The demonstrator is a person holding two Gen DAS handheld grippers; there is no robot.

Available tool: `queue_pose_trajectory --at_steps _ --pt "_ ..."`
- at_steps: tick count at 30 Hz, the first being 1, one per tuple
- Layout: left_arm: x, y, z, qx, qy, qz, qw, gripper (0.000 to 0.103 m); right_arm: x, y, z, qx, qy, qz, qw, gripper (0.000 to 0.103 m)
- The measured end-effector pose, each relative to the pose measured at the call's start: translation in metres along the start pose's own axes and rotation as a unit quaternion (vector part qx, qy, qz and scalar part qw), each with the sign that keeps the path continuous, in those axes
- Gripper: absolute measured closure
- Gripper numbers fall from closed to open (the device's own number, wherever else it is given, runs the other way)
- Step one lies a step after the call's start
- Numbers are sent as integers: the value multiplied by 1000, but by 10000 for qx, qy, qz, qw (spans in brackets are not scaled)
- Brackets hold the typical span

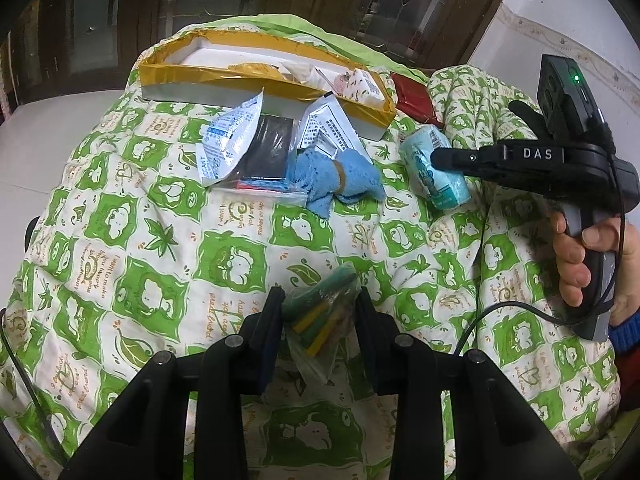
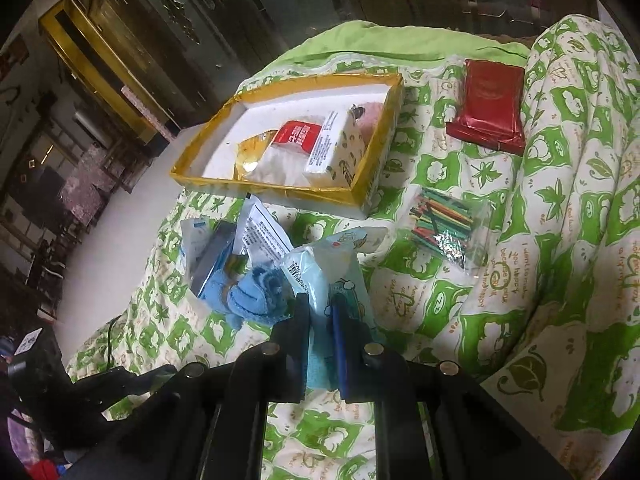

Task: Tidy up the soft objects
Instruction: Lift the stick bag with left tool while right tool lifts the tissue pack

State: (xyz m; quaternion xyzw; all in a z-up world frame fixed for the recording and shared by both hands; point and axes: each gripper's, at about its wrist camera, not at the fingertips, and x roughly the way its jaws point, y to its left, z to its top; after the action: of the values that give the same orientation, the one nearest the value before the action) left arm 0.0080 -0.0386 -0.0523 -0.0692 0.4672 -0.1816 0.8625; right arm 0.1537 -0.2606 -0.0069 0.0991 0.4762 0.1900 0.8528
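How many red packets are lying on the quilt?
1: the red packet lies flat on the quilt, just right of the yellow-edged box. Others could be hidden.

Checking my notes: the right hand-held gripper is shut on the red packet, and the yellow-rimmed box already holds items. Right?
Not the red packet; that lies on the quilt. The right wrist view shows the right hand-held gripper shut on the light blue pack. The box does hold items.
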Motion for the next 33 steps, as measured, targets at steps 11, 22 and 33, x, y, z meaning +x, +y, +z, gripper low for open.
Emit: queue_pose_trajectory --at_steps 11,22,33 --pt "-4 4 3 -106 -92 -13 9999 69 -2 2 0 -29 -67 33 10000 92" --pt "-4 6 3 -148 -84 -16 9999 69 -6 2 0 -14 -154 75 9999 92" --pt "-3 6 3 -166 -100 -30 9998 69 -8 2 0 3 -180 97 9998 92"
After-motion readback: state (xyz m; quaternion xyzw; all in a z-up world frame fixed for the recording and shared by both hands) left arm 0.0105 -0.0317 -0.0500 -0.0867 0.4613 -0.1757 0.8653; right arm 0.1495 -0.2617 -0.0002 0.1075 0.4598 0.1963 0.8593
